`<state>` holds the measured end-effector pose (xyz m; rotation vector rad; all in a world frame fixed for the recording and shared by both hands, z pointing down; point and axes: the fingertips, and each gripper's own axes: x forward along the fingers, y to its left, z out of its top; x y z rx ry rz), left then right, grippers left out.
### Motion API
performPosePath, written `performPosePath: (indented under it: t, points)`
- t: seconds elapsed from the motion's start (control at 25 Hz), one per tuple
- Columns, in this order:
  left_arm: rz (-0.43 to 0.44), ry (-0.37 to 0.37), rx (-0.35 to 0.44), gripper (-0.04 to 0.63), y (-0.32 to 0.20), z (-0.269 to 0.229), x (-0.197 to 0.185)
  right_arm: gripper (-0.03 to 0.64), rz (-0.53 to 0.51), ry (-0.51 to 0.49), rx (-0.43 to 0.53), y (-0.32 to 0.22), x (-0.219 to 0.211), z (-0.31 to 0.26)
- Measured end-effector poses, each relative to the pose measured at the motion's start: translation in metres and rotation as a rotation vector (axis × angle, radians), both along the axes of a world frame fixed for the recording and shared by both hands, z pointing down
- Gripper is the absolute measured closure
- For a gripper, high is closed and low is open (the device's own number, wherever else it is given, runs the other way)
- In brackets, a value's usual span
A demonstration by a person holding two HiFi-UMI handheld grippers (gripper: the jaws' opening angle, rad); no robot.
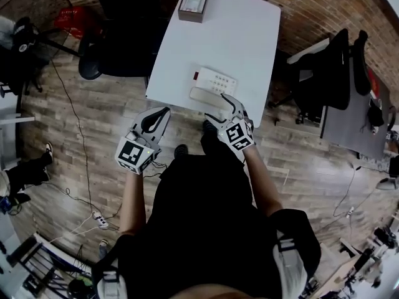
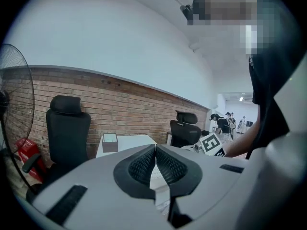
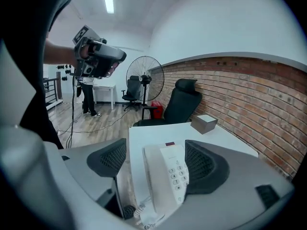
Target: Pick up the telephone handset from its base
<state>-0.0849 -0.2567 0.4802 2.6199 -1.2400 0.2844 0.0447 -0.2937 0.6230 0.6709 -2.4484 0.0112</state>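
Observation:
A white telephone [image 1: 214, 83] sits at the near edge of the white table [image 1: 243, 36]. Its handset [image 1: 207, 96] rests on the base, on the side nearest me. My right gripper [image 1: 229, 107] is open just short of that edge, fingers pointing at the phone. In the right gripper view the phone [image 3: 170, 174] lies ahead between the spread pads [image 3: 108, 159], handset [image 3: 152, 178] left of the keypad, not touched. My left gripper [image 1: 156, 121] hovers over the floor left of the table corner, shut with nothing in it; its pads [image 2: 144, 166] meet.
A dark box [image 1: 193, 4] with a pale top stands at the table's far end. A black office chair [image 1: 118, 48] is left of the table, a fan [image 1: 34, 17] beyond it. Another desk with chairs [image 1: 340, 73] is to the right. Cables [image 1: 81, 142] cross the wooden floor.

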Motion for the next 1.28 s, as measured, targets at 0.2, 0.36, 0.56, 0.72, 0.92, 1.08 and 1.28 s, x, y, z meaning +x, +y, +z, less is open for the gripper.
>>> performPosePath:
  t: [0.2, 0.36, 0.56, 0.72, 0.92, 1.08, 1.28]
  points:
    - [-0.060, -0.007, -0.003, 0.575, -0.003, 0.000, -0.011, 0.244, -0.069, 0.073, 0.000, -0.009, 0.000, 0.027]
    - [-0.109, 0.001, -0.006, 0.575, -0.006, -0.001, -0.018, 0.245, -0.101, 0.086, -0.029, -0.014, 0.000, 0.041]
    - [-0.150, 0.011, -0.002, 0.575, -0.010, -0.003, -0.021, 0.250, -0.140, 0.107, -0.065, -0.021, -0.001, 0.059]
    - [-0.170, -0.005, -0.014, 0.575, -0.006, 0.003, -0.024, 0.262, -0.173, 0.109, -0.100, -0.024, -0.001, 0.076]
    - [-0.215, 0.008, -0.022, 0.575, -0.002, 0.001, -0.034, 0.275, -0.191, 0.118, -0.132, -0.028, -0.004, 0.091]
    - [-0.244, 0.022, -0.015, 0.575, -0.002, -0.004, -0.036, 0.282, -0.235, 0.157, -0.144, -0.028, -0.003, 0.107]
    - [-0.259, 0.007, -0.018, 0.575, 0.003, 0.000, -0.042, 0.287, -0.270, 0.179, -0.169, -0.027, -0.007, 0.125]
